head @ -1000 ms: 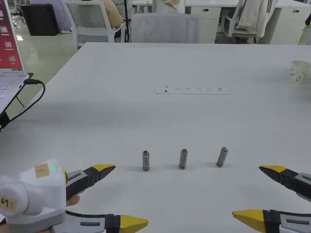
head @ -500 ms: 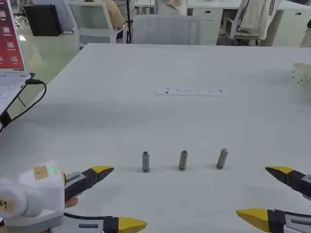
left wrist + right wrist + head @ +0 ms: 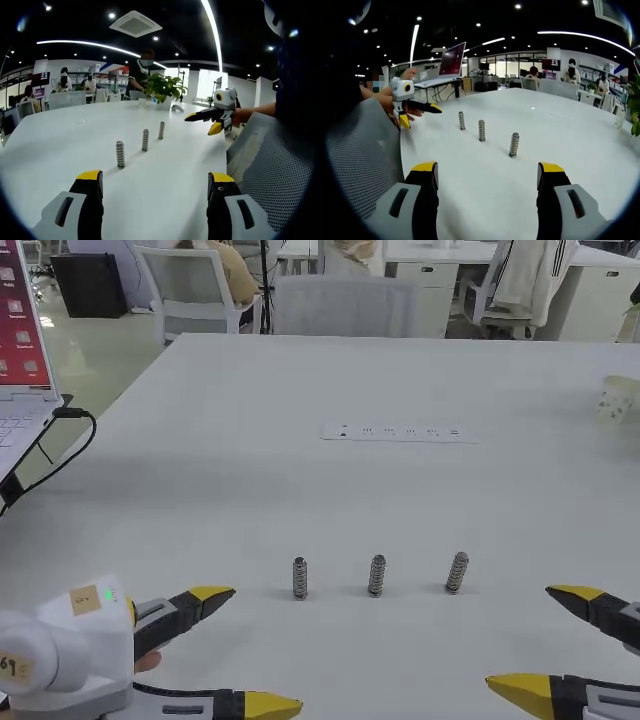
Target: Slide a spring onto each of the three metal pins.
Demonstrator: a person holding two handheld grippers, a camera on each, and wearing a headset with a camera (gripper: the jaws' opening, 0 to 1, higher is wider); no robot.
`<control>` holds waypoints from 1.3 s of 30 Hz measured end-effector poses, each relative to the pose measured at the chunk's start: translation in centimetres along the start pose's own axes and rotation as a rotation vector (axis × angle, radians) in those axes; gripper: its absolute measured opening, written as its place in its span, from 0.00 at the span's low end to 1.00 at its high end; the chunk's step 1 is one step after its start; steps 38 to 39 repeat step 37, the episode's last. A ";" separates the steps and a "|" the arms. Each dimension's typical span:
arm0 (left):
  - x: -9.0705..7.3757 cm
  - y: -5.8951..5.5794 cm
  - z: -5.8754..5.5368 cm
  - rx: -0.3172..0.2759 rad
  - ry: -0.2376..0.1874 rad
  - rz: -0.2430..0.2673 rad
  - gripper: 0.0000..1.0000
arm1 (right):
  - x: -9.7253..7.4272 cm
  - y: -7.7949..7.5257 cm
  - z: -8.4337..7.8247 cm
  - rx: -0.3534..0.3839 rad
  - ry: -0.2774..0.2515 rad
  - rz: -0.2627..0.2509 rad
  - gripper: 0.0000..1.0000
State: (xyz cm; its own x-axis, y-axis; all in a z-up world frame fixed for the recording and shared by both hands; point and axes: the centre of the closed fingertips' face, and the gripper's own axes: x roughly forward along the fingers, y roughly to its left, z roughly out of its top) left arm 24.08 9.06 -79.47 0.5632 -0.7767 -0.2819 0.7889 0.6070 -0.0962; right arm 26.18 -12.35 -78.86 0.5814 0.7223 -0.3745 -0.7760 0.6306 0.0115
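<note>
The middle spring (image 3: 377, 575) stands upright on the table (image 3: 300, 470). The left spring (image 3: 300, 578) and the right spring (image 3: 457, 572) stand in line to either side of it, evenly spaced. Each coil stands as a sleeve would over a pin. The pins themselves are hidden inside, so I cannot tell how deep each spring sits. The right spring leans a little away from the middle spring.

Over the last second, almost nothing changes among the three. The whole head view slides down slightly, but the strip (image 3: 398, 433) beyond the middle spring slides with the springs, so that is head motion and not a move of the work.

The left gripper (image 3: 257, 648) sits nearer the person than the middle spring and off to its left, with its jaws spread and nothing between them. It keeps its place. The right gripper (image 3: 526, 637), on the other side of the middle spring and also nearer the person, is likewise released and empty. It seems to edge a touch farther out.

With both claws empty and clear of the row, and no loose spring near the middle spring, the task looks done. The leaning right spring is the only one that might want a nudge.
</note>
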 end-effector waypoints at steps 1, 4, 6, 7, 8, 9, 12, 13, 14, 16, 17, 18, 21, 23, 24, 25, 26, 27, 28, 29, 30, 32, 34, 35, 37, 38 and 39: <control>0.0 0.0 0.0 0.000 0.001 0.000 0.83 | 0.0 0.0 -0.1 0.000 0.003 -0.001 0.81; 0.0 -0.1 0.0 -0.001 0.002 -0.001 0.82 | 0.0 0.1 -0.1 0.001 0.003 -0.001 0.81; 0.0 -0.1 -0.1 0.001 0.003 0.000 0.82 | 0.0 0.1 -0.1 -0.002 0.007 -0.003 0.81; 0.0 -0.1 -0.1 0.001 0.003 -0.001 0.82 | 0.0 0.1 -0.1 -0.002 0.007 -0.004 0.81; 0.0 0.0 -0.1 0.002 0.004 -0.001 0.82 | 0.0 0.1 0.0 -0.002 0.007 -0.004 0.81; 0.0 0.0 -0.1 0.003 0.004 -0.001 0.82 | 0.0 0.1 0.0 -0.002 0.006 -0.005 0.81; 0.0 -0.1 0.0 0.003 0.002 -0.002 0.82 | 0.0 0.1 0.1 -0.003 0.003 -0.007 0.81; 0.0 -0.1 0.0 0.004 0.002 -0.002 0.82 | 0.0 0.1 0.2 -0.004 0.003 -0.008 0.81; 0.0 -0.1 0.0 0.005 0.002 -0.002 0.82 | 0.0 0.1 0.3 -0.006 0.001 -0.010 0.81; 0.0 -0.1 0.0 0.007 0.003 -0.002 0.82 | 0.0 0.1 0.3 -0.005 0.002 -0.011 0.81; 0.0 -0.1 0.0 0.007 0.002 -0.002 0.82 | 0.0 0.1 0.3 -0.005 0.003 -0.011 0.81; 0.0 -0.1 0.0 0.008 0.003 -0.002 0.82 | 0.0 0.2 0.3 -0.008 0.005 -0.010 0.81; 0.0 0.0 -0.1 0.008 0.002 -0.002 0.82 | 0.0 0.2 0.3 -0.010 0.009 -0.010 0.81; 0.0 -0.1 -0.1 0.008 0.002 -0.002 0.82 | 0.0 0.2 0.2 -0.012 0.012 -0.011 0.81; 0.0 -0.1 -0.1 0.009 0.003 -0.003 0.82 | 0.0 0.2 0.3 -0.012 0.011 -0.011 0.81; 0.0 -0.1 -0.1 0.010 0.003 -0.003 0.82 | 0.0 0.2 0.3 -0.012 0.011 -0.011 0.81; 0.0 -0.1 -0.1 0.010 0.002 -0.003 0.82 | 0.0 0.2 0.4 -0.012 0.011 -0.012 0.81; 0.0 0.0 0.0 0.010 0.001 -0.003 0.82 | 0.0 0.2 0.4 -0.013 0.011 -0.012 0.81; 0.0 0.0 0.0 0.009 0.001 -0.002 0.82 | 0.0 0.2 0.3 -0.013 0.014 -0.012 0.81; 0.0 0.0 0.0 0.009 0.001 -0.002 0.82 | 0.0 0.3 0.3 -0.013 0.015 -0.013 0.81; 0.0 0.0 0.0 0.009 0.000 -0.002 0.82 | 0.0 0.3 0.4 -0.016 0.014 -0.014 0.81; 0.0 0.0 0.0 0.010 0.001 -0.002 0.82 | 0.0 0.3 0.4 -0.012 0.013 -0.012 0.81; 0.0 0.0 0.0 0.010 0.001 -0.003 0.82 | 0.1 0.3 0.4 -0.015 0.015 -0.013 0.81; 0.0 -0.1 -0.1 0.010 0.001 -0.003 0.82 | 0.1 0.4 0.4 -0.014 0.016 -0.011 0.81; 0.0 -0.1 -0.1 0.010 0.002 -0.004 0.82 | 0.1 0.4 0.4 -0.018 0.016 -0.012 0.81; 0.0 -0.1 -0.1 0.010 0.002 -0.004 0.82 | 0.1 0.4 0.4 -0.018 0.016 -0.012 0.81; 0.0 -0.1 -0.1 0.010 0.002 -0.004 0.82 | 0.1 0.4 0.4 -0.018 0.016 -0.012 0.81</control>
